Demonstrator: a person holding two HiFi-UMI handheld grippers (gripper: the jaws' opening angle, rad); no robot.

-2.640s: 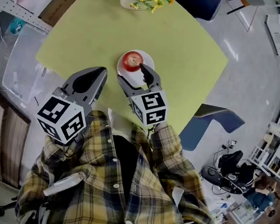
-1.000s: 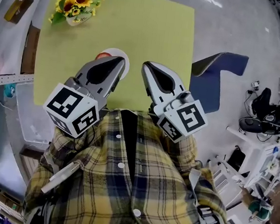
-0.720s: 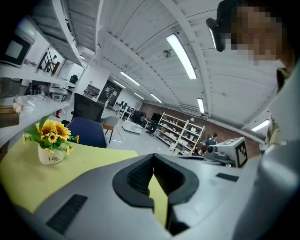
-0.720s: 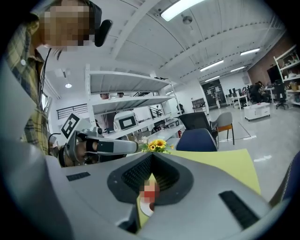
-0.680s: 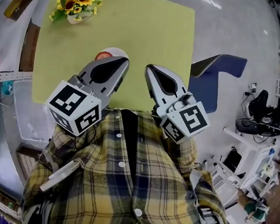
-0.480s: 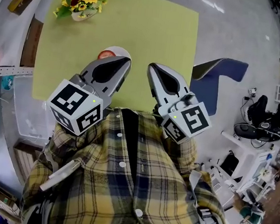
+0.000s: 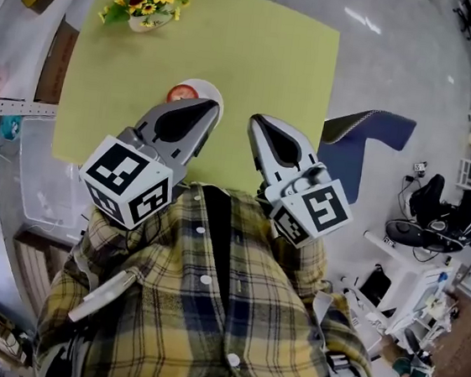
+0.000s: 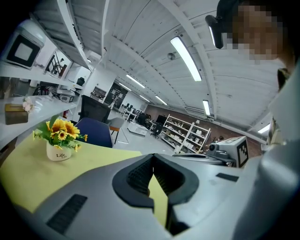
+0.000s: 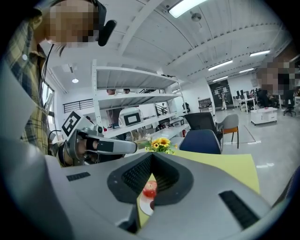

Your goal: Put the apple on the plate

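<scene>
The white flower pot (image 8: 58, 152) reads "Life".

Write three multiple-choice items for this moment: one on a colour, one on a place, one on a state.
1. The table is:
A. white
B. yellow-green
C. blue

2. The apple lies:
A. on the plate
B. on the bare table
C. off the table

3. The jaws of the right gripper are:
A. wide apart
B. shut on the apple
C. shut, with nothing held

Key:
1. B: the head view shows a yellow-green top.
2. A: the red apple sits on the white plate, part hidden behind the left gripper.
3. C: the right gripper view shows the tips together, with the apple well ahead on the plate.
</scene>
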